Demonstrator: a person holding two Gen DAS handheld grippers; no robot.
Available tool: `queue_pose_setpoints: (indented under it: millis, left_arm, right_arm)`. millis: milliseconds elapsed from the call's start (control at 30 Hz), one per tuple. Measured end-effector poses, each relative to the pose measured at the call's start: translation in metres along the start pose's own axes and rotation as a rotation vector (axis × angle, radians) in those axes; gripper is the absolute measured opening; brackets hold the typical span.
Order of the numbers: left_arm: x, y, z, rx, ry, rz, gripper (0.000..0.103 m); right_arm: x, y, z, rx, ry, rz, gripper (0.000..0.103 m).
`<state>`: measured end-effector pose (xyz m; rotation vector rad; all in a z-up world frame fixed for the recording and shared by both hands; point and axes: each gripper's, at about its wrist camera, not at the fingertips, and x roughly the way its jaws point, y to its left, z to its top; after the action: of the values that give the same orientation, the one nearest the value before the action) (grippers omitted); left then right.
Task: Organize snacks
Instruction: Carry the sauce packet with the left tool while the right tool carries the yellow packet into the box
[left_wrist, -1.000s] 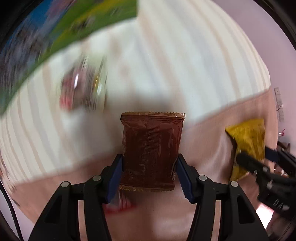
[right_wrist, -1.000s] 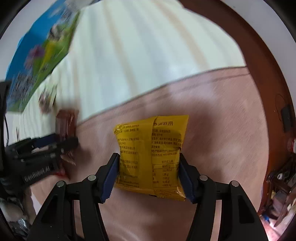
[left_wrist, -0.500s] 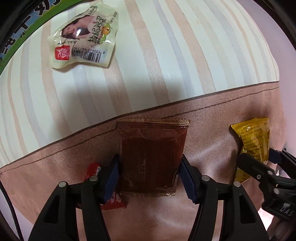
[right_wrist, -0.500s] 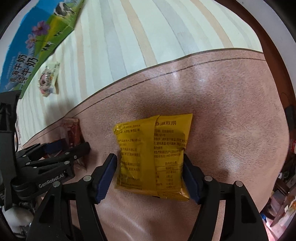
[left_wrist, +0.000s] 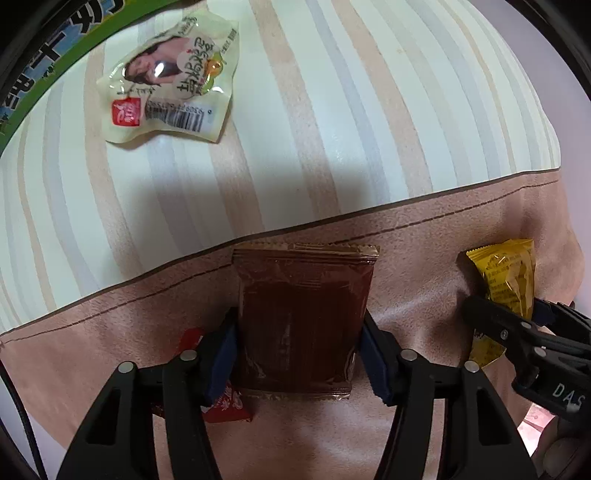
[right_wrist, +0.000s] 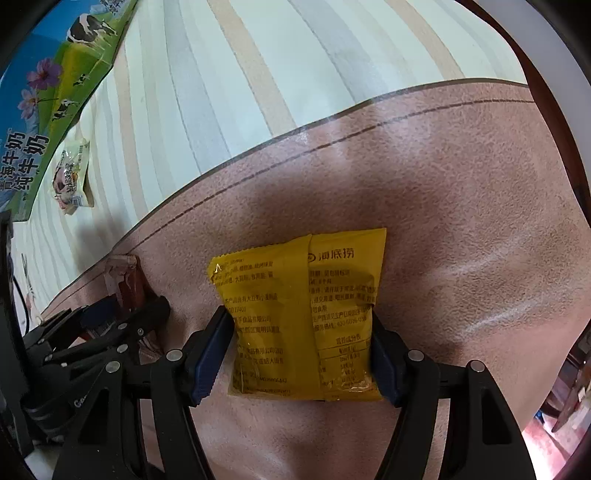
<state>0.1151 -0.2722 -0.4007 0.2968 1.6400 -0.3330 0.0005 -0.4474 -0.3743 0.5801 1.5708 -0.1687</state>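
My left gripper (left_wrist: 299, 354) is shut on a brown snack packet (left_wrist: 301, 317) held low over the pink-brown border of the tablecloth (left_wrist: 424, 236). My right gripper (right_wrist: 303, 354) is shut on a yellow snack packet (right_wrist: 303, 314) over the same border. In the left wrist view the yellow packet (left_wrist: 509, 280) and the right gripper show at the far right. In the right wrist view the brown packet (right_wrist: 125, 284) and left gripper show at the far left. A small red packet (left_wrist: 221, 402) lies under my left gripper.
A pale snack packet with a barcode (left_wrist: 170, 96) lies on the striped part of the cloth (left_wrist: 332, 92), also in the right wrist view (right_wrist: 72, 177). A blue-green milk carton box (right_wrist: 51, 88) stands behind it. The dark wooden table edge (right_wrist: 546, 74) runs along the right.
Both grippers have lowered toward the pink-brown border with their packets still held. The view has steadied and the pale packet and the red packet have come into clear sight.
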Motion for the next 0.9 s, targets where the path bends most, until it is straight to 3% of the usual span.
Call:
queue_pose_setpoints:
  millis: [300, 500, 767, 900]
  left_arm:
    - [-0.034, -0.001, -0.010, 0.033, -0.043, -0.038, 0.054]
    - [-0.076, 0.012, -0.020, 0.032, -0.094, -0.083, 0.054]
    - [-0.170, 0.054, -0.010, -0.035, -0.233, -0.200, 0.054]
    - [-0.227, 0.088, 0.011, -0.066, -0.337, -0.211, 0.054]
  right_arm:
    - [-0.008, 0.009, -0.017, -0.054, -0.037, -0.030, 0.057]
    - [-0.026, 0.019, -0.027, -0.064, -0.060, 0.043, 0.057]
    - [-0.106, 0.056, -0.009, -0.111, -0.192, 0.184, 0.057]
    - [-0.154, 0.093, 0.014, -0.174, -0.279, 0.250, 0.057]
